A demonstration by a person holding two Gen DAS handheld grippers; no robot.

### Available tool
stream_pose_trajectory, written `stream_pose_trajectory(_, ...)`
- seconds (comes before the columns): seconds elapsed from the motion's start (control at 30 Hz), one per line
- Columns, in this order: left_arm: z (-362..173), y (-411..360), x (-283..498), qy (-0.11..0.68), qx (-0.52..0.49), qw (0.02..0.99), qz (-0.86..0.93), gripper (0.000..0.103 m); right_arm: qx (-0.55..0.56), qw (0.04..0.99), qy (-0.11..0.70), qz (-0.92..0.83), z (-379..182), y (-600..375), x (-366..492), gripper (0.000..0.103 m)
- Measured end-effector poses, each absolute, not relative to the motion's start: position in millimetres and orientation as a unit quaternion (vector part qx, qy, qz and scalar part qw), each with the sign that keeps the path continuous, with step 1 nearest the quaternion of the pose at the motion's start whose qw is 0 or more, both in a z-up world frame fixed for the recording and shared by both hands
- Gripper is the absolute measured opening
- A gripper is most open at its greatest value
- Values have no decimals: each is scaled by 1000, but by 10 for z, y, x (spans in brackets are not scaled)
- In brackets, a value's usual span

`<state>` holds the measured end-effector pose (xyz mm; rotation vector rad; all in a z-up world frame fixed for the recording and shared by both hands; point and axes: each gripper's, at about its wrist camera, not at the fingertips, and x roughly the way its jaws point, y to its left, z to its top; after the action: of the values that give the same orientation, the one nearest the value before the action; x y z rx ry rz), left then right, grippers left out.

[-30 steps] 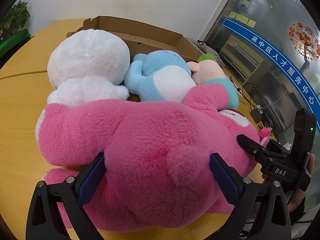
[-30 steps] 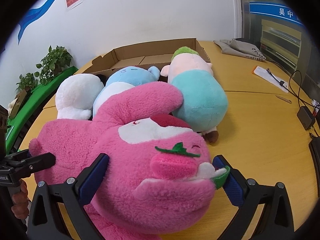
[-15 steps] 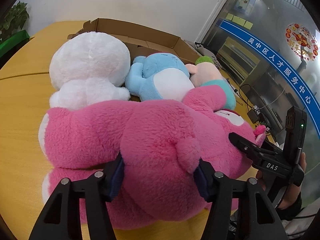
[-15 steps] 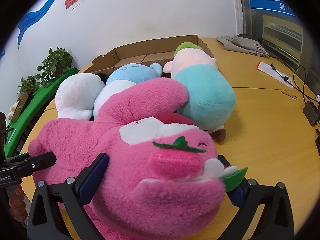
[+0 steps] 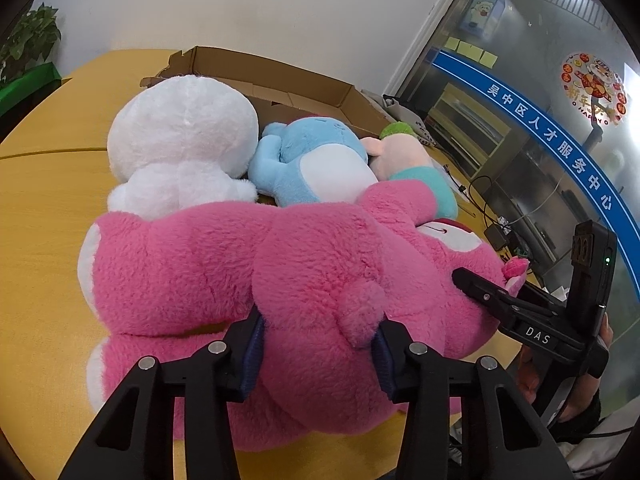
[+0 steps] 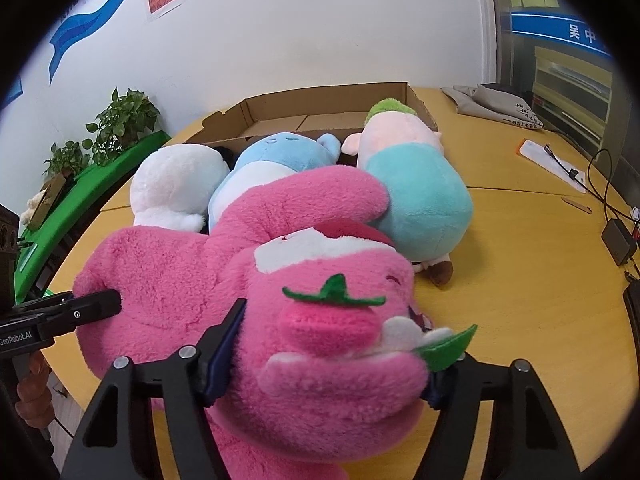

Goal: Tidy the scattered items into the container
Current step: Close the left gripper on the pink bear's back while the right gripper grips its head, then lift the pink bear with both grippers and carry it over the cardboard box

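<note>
While both tongs, left (image 5: 320,354) and right (image 6: 328,356), pinch it, fluffy pink plush bear (image 5: 248,276), white patches, green leaf.

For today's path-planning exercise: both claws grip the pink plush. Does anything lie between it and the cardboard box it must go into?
Yes. Three plush toys lie in a row between the pink plush and the cardboard box: a white plush, a blue plush and a teal-bodied plush. It would probably have to be lifted over them.
</note>
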<state>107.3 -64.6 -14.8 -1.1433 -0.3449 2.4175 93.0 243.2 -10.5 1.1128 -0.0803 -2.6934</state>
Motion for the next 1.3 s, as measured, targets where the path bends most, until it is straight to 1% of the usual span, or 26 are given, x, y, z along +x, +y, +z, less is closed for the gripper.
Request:
stream_pose_trajectory(0.1, -104, -662, 1135, -125, -409, 220, 877, 48, 373, 113, -27, -921, -63, 2408, 997, 66)
stream_pose_trajectory(0.23, 11, -692, 1229, -128, -395, 221, 883, 48, 360, 117, -29, -925, 32, 2398, 1078, 66)
stream_pose_trajectory(0.43, 345, -681, 1294, -118, -361, 227, 897, 48, 340, 118, -39, -932, 255, 2426, 1146, 66)
stream_pose_trajectory(0.53, 555, -657, 1253, -110, -343, 232, 903, 48, 330, 113, -42, -936, 426, 2440, 1113, 66)
stream_pose_trajectory(0.8, 1042, -606, 947, -100, -299, 247, 916, 48, 273, 89, -19, -958, 1021, 2438, 897, 66)
stream_pose_trajectory(0.97, 1250, -584, 575, -96, -286, 254, 919, 47, 252, 79, -10, -964, 1266, 2442, 626, 66)
stream_pose_trajectory(1.1, 1381, -566, 133, -93, -283, 257, 920, 47, 242, 74, -7, -968, 1418, 2448, 285, 66)
stream_pose_trajectory(1.3, 1511, -521, -877, -78, -290, 259, 918, 47, 246, 68, -18, -967, 1571, 2446, -573, 66)
